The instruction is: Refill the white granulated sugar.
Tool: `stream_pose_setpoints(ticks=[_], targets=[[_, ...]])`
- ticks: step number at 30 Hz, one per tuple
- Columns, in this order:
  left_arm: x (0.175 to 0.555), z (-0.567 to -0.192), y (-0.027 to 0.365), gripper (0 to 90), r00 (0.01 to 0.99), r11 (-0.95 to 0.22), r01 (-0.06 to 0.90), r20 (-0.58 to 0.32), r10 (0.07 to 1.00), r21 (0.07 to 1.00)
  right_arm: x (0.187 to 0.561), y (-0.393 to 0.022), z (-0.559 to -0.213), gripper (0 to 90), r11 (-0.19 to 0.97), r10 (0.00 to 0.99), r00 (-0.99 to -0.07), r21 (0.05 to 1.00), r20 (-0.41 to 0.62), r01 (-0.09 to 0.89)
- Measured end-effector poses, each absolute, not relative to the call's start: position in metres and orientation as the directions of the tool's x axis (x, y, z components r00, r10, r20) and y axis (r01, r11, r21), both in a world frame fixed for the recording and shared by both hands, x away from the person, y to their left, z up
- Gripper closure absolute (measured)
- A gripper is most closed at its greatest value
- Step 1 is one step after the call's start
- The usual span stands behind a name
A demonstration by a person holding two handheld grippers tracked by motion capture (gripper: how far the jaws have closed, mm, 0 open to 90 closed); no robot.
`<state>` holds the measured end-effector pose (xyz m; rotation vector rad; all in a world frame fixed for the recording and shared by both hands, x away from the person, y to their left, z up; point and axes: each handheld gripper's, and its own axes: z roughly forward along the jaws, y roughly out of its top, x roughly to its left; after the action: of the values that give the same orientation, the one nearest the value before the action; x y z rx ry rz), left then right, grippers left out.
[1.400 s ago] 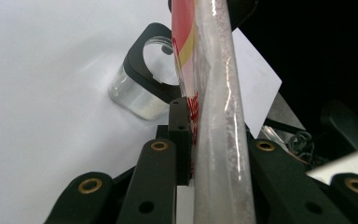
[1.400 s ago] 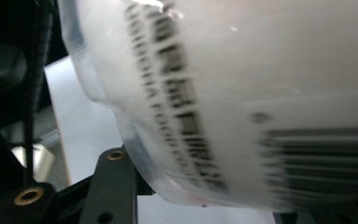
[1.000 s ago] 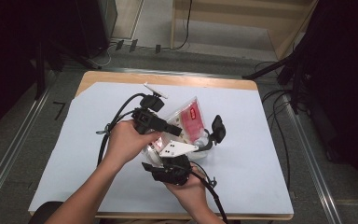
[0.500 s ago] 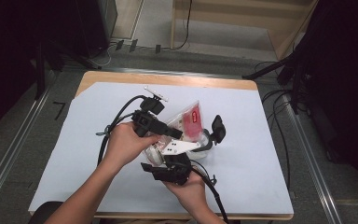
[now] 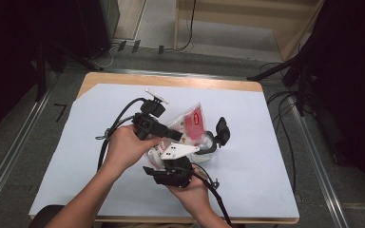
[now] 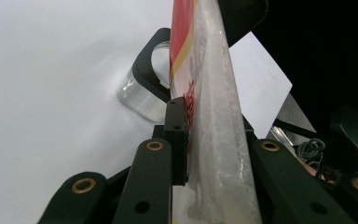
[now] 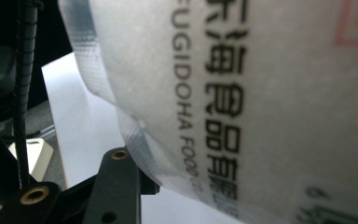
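1. The table [image 5: 266, 142] is covered with a pale sheet, and both hands work over its middle, close to the person's edge.
2. A clear plastic bag [image 5: 190, 126] with a red label and a white powdery filling is held up above the middle of the table between the two grippers. In the left gripper view the bag [image 6: 214, 107] stands edge-on and upright; in the right gripper view its printed face [image 7: 242, 93] lies close before the camera.
3. The left gripper [image 5: 173, 135] reaches in from the left in the high view. Its jaws have just been closing, with the bag between them. In the left gripper view the left jaw's pad presses on the red-printed side of the bag and the other jaw lies against the clear side, so the jaws are narrow and clamped on the bag.
4. The right gripper [image 5: 192, 156] comes up from below the bag in the high view. In its own view one jaw meets the bag's sealed edge; the other jaw is hidden behind the bag, so I cannot tell whether this gripper is clenched on it.
5. A small clear jar [image 6: 140, 95] in a black ring stands on the table just beyond the bag.
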<state>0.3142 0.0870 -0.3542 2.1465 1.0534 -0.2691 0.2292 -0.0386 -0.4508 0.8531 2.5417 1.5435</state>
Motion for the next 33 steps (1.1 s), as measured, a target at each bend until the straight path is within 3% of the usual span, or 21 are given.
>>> stream_pose_setpoints(ticks=[11,20,33], targets=[[0.315,-0.351,0.089,63.6,0.651,-0.378,0.749,-0.497,0.574,0.544,0.235,-0.045,-0.446,60.4,0.262,0.449,-0.826,0.834,0.340,0.485],[0.315,-0.346,0.087,71.9,0.654,-0.401,0.744,-0.462,0.599,0.534,0.236,-0.041,-0.446,60.3,0.268,0.443,-0.831,0.835,0.336,0.481],[0.316,-0.342,0.085,68.7,0.671,-0.411,0.729,-0.456,0.584,0.547,0.236,-0.044,-0.444,60.8,0.255,0.438,-0.833,0.842,0.339,0.476]])
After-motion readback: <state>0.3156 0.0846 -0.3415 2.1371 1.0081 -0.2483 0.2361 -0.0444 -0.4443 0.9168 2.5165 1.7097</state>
